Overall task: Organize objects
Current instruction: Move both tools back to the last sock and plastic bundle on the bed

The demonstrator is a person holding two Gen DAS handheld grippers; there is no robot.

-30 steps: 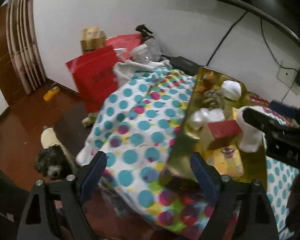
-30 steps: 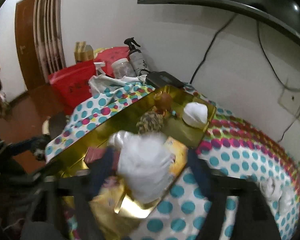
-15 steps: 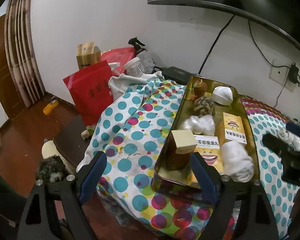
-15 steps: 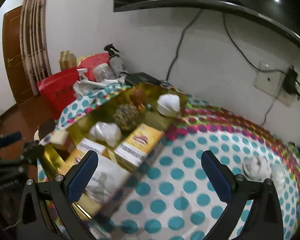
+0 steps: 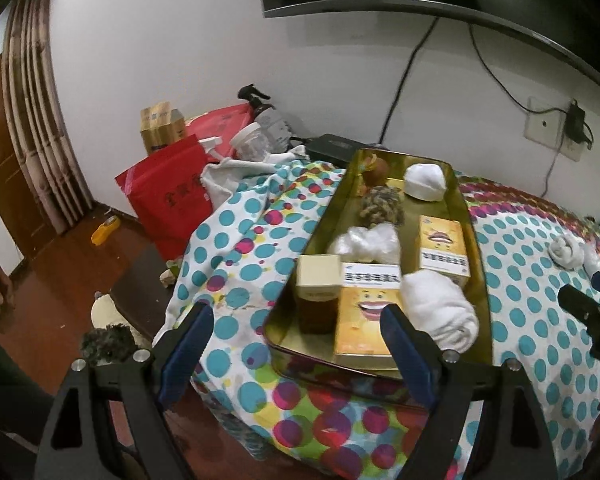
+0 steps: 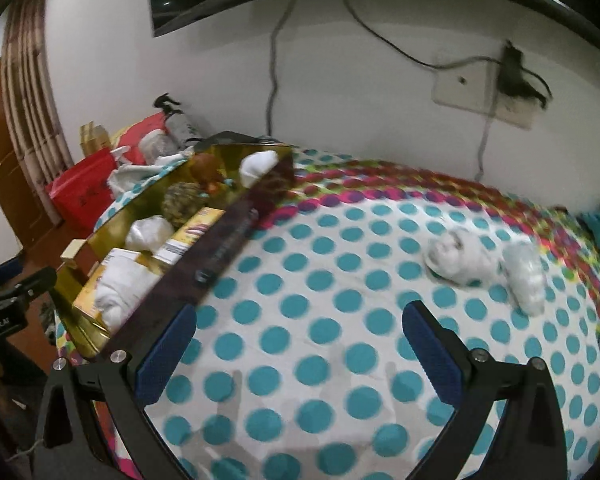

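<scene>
A gold tin tray (image 5: 476, 240) lies on the polka-dot cloth (image 5: 252, 240). It holds two yellow boxes (image 5: 442, 250), a small cream-lidded box (image 5: 318, 276), rolled white cloths (image 5: 440, 308), a plastic bag and a woven ball. My left gripper (image 5: 296, 344) is open and empty just before the tray's near end. My right gripper (image 6: 300, 344) is open and empty over the cloth (image 6: 320, 300), right of the tray (image 6: 236, 236). A rolled white sock (image 6: 460, 256) and a clear wrapped bundle (image 6: 526, 276) lie on the cloth beyond it; the sock also shows in the left wrist view (image 5: 566, 250).
A red bag (image 5: 168, 196), a cardboard box (image 5: 160, 128), a spray bottle (image 5: 266, 116) and a plastic jar stand at the table's far left. A small dog (image 5: 108, 340) lies on the wooden floor below. Cables and a wall socket (image 6: 484, 96) hang behind.
My right gripper let go of a white cloth roll into the tray and swung right over the cloth. The left view settled, with the tray lying flat.
</scene>
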